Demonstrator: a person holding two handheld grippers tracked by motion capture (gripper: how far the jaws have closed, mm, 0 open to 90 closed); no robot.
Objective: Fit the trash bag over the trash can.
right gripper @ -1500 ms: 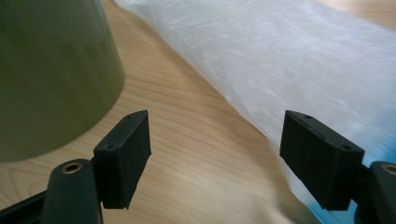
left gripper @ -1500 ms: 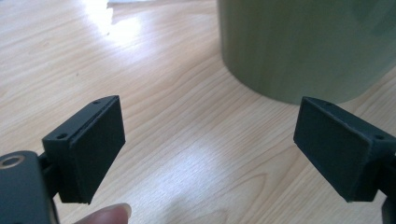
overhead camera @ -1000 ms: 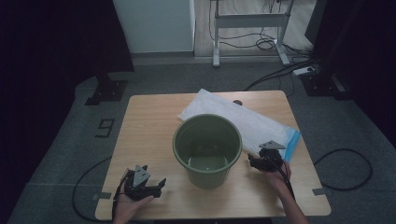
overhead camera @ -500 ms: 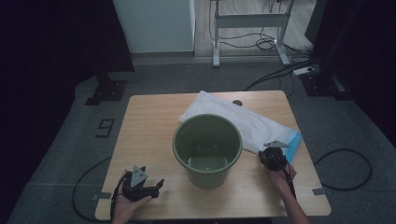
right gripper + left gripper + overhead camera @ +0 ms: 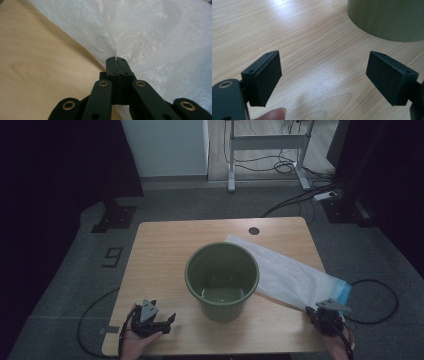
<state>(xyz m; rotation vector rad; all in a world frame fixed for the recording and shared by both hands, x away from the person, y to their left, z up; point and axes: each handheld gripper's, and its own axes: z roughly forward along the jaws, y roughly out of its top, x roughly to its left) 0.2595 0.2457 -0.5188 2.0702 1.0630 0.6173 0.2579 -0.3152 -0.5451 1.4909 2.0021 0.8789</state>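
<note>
A green bucket (image 5: 222, 280) stands upright and empty in the middle of the wooden table (image 5: 160, 255). A white plastic bag (image 5: 290, 275) with a blue end lies flat to its right, reaching the table's near right corner. My right gripper (image 5: 314, 312) is at that corner, shut on a fold of the bag's edge; the right gripper view shows the thin film (image 5: 155, 37) pinched between the closed tips (image 5: 116, 60). My left gripper (image 5: 169, 323) rests at the near left, pointing at the bucket (image 5: 387, 17). It is open (image 5: 323, 77) with only bare wood between its pads.
A small round hole (image 5: 254, 230) sits in the table near its far edge. Cables trail from both grippers over the grey floor. A metal stand (image 5: 265, 150) and a white panel (image 5: 165, 145) are beyond the table.
The right gripper closed on the bag's edge and moved right and toward the near corner, dragging the bag out from behind the bucket. The left gripper stayed put.
</note>
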